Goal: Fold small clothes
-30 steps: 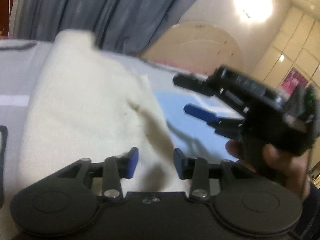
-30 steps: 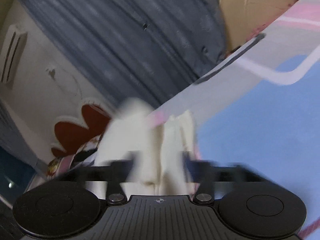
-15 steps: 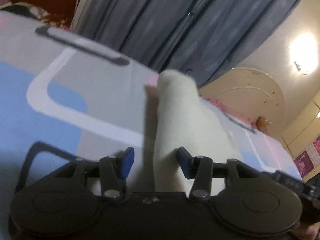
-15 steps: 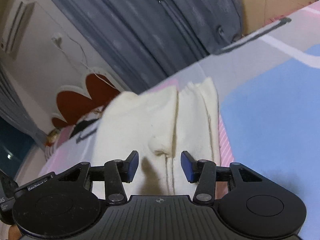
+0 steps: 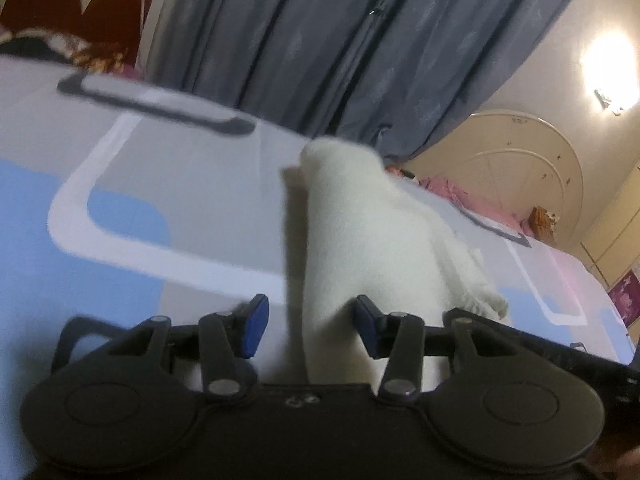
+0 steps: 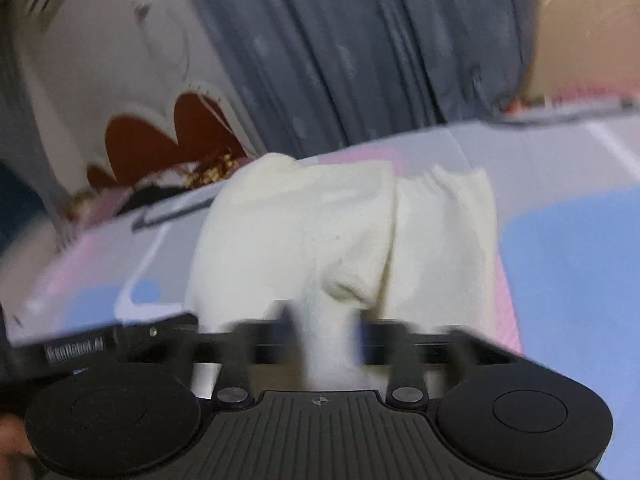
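Since a moment ago our right claw [image 6: 326,332] has been closing, seemingly pinching the cream garment [image 6: 304,240] on the bed [image 5: 168,168], while our left claw [image 5: 306,326], closing, stays unclamped around a fold, so another fold looks ready.

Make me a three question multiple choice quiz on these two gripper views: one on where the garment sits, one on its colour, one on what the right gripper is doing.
1. Where does the cream garment lie?
A. on a patterned bedsheet
B. on a wooden floor
C. in a basket

2. What colour are the left gripper finger pads?
A. red
B. blue
C. yellow

3. What is between the closing jaws of the right gripper?
A. nothing
B. a fold of the garment
C. the curtain

Answers:
1 A, grey, blue and white sheet shows around the cloth.
2 B, both pads show blue.
3 B, cream cloth fills the blurred gap.
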Tool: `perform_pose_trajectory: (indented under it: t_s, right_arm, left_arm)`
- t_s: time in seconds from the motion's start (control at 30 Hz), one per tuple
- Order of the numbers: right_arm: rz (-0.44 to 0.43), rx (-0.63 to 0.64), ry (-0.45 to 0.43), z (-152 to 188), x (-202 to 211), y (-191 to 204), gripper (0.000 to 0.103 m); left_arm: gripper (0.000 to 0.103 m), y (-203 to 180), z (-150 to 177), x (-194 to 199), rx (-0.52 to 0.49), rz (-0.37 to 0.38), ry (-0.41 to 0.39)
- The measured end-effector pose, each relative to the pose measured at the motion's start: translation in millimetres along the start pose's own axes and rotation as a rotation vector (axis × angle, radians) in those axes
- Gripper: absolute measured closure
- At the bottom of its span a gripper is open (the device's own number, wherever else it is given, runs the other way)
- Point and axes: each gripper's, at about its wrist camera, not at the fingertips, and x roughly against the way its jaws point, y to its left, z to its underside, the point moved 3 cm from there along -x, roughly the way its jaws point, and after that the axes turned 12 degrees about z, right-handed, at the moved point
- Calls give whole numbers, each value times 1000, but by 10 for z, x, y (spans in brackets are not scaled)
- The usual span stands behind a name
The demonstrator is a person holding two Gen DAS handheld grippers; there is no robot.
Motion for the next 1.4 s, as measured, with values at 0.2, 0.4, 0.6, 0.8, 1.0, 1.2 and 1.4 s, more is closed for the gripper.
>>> perform_pose_trajectory:
  t_s: [0.2,0.4,0.6,0.8,1.0,1.2,1.4]
  right_arm:
    - [30,11,-115,-46,468,-188,91]
    - [63,-43,-11,235,284,-577,91]
    - [52,-102,-129,113,643,-752,82]
    - [97,-21,-216,-177,564,-680,83]
    - [151,64,-57,-116,-67,-675,86]
    - [142,80,-91,-145,219,-624,85]
    - [164,193,-89,314,370,-486,85]
  left_arm:
    - [57,-312,-57,-78,-119,11,39]
    - [55,-423,86,-391,-162,-2,119]
    - [59,-471,-66,-183,-163,33,48]
    - [59,-795,-246,-440,-254,154,4]
    - [58,-671,-180,-968,-251,143,160]
    - [59,-781,-76,-519,-329,155,110]
    - [59,-890,449,-318,-501,68,116]
